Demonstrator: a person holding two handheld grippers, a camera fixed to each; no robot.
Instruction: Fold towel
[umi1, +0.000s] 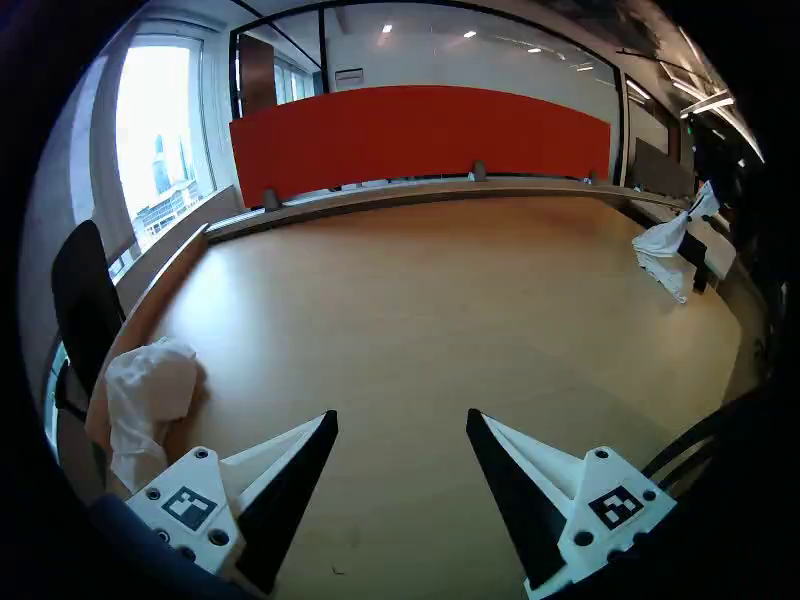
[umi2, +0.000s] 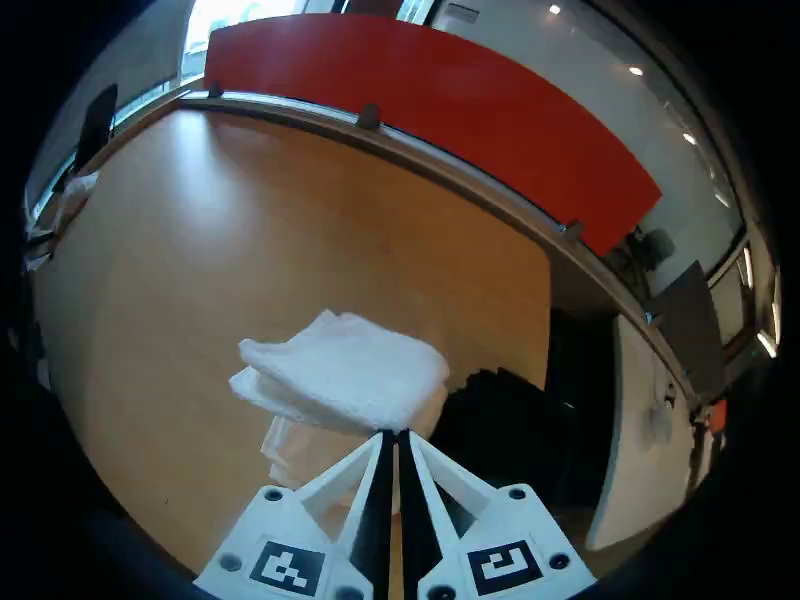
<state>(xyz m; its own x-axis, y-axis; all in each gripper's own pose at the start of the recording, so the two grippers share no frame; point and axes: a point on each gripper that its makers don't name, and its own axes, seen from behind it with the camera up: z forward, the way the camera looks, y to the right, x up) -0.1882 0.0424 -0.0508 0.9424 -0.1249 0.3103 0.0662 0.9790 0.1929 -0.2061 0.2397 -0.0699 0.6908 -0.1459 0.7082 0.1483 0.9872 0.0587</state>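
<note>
Left gripper (umi1: 402, 420) spread wide over the table (umi1: 420, 290), right gripper (umi2: 395, 435) pinching the towel (umi2: 345, 375)

A crumpled cloth (umi1: 148, 390) droops off the table's left edge, partly cut off. On the right, the fingers are squeezed together on the folded towel's near edge, and its lower layers are hard to make out.

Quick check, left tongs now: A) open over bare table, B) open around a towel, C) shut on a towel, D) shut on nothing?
A: the left tongs stand wide apart with bare table between them; a crumpled towel lies off to one side, at the table's edge.
</note>
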